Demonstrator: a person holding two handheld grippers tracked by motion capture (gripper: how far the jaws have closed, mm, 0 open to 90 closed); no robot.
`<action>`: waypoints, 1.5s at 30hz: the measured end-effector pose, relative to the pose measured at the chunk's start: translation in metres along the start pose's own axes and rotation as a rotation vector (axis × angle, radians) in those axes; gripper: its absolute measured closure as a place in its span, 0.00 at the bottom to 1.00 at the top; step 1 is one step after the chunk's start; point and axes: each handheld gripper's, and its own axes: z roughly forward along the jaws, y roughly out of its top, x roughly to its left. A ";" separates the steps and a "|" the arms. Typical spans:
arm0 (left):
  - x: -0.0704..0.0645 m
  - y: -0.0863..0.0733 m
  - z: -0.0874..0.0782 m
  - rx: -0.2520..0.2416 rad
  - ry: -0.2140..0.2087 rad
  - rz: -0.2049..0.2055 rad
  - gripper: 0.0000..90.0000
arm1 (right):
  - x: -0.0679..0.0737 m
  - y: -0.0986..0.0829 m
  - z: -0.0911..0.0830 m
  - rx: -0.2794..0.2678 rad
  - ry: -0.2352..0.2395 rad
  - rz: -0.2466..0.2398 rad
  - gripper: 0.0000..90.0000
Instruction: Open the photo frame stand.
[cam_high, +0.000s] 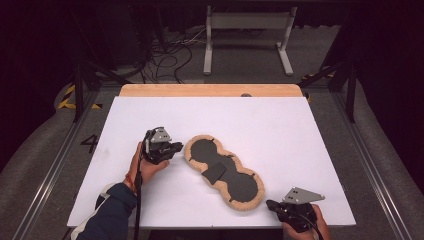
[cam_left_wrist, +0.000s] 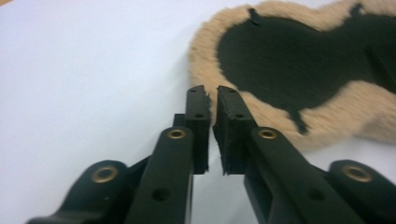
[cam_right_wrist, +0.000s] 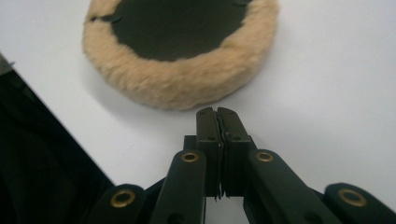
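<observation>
A peanut-shaped pad (cam_high: 235, 182) with a dark grey face and a tan fleece rim lies flat in the middle of the white table (cam_high: 260, 120). A small dark flap (cam_high: 216, 172) sits at its waist. My left gripper (cam_high: 179, 147) is held just left of the pad's upper lobe. Its tips (cam_left_wrist: 212, 91) almost touch the fleece rim (cam_left_wrist: 201, 56), with just a thin slit between the jaws and nothing in them. My right gripper (cam_high: 270, 204) is near the table's front edge, right of the lower lobe. It (cam_right_wrist: 217, 111) is shut and empty, a short way from the fleece (cam_right_wrist: 182, 86).
A wooden strip (cam_high: 210, 90) runs along the table's far edge. Beyond it stand a grey metal frame (cam_high: 247, 25) and loose cables (cam_high: 165, 55) on the floor. The table's front edge (cam_right_wrist: 56, 116) drops off close beside the right gripper.
</observation>
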 end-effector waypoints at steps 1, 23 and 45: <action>0.003 0.001 0.002 0.003 0.002 -0.005 0.97 | 0.003 0.001 0.002 0.006 0.013 -0.013 0.98; 0.012 0.023 0.057 0.118 -0.005 0.011 0.95 | 0.010 0.004 0.012 -0.026 -0.039 -0.001 0.99; 0.014 0.001 0.031 0.129 -0.118 0.011 1.00 | -0.017 0.012 0.018 -0.028 -0.112 0.031 1.00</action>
